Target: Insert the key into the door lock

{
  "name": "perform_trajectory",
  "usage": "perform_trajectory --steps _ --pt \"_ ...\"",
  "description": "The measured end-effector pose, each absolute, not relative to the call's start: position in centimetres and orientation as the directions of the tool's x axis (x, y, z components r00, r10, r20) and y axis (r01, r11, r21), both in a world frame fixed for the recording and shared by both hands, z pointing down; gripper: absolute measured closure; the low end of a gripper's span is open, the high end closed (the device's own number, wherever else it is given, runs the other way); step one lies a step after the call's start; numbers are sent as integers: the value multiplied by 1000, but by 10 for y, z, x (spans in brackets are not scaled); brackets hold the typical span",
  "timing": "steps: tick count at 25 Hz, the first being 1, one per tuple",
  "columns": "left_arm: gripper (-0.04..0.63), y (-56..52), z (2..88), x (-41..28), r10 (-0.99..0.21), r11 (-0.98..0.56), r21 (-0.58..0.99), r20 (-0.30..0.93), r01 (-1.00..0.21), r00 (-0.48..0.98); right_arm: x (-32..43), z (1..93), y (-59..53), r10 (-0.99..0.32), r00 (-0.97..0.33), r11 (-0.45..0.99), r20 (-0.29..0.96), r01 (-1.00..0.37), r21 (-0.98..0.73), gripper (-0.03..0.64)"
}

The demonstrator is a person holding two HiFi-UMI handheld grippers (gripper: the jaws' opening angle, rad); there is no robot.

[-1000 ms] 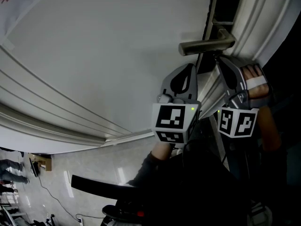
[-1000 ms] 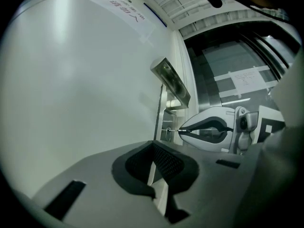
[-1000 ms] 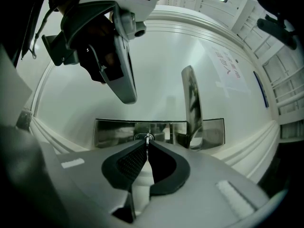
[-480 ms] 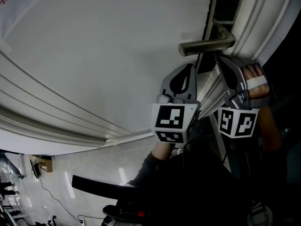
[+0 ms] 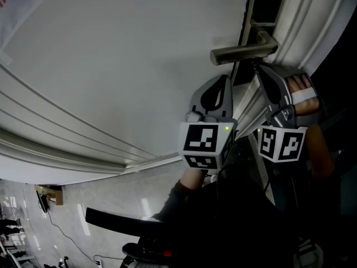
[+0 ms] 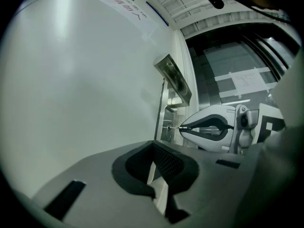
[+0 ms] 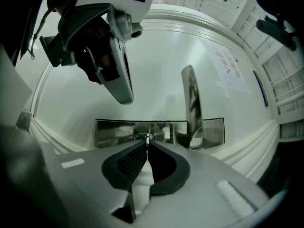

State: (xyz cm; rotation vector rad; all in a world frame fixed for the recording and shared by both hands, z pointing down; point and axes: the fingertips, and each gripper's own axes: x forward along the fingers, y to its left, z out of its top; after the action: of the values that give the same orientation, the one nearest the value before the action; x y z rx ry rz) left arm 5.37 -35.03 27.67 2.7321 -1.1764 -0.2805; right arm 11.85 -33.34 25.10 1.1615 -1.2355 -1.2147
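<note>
Two grippers by the handle (image 5: pixel 242 52); right gripper (image 7: pixel 147 145) pinches the key (image 7: pixel 147 137), tip at the lock (image 6: pixel 168 126) below the handle; left gripper (image 6: pixel 153 145) closed, empty, left of the handle.

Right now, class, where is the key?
In the right gripper view, the key is pinched by the right gripper, its tip at the lock in the steel plate, just left of the door handle.
</note>
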Motion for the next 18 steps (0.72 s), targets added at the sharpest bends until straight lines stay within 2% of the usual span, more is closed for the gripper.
perform_trajectory --steps 18 --pt "595 -350 278 57 -726 -684 223 -113 -694 679 118 251 -333 -999 -28 30 31 17 999 606"
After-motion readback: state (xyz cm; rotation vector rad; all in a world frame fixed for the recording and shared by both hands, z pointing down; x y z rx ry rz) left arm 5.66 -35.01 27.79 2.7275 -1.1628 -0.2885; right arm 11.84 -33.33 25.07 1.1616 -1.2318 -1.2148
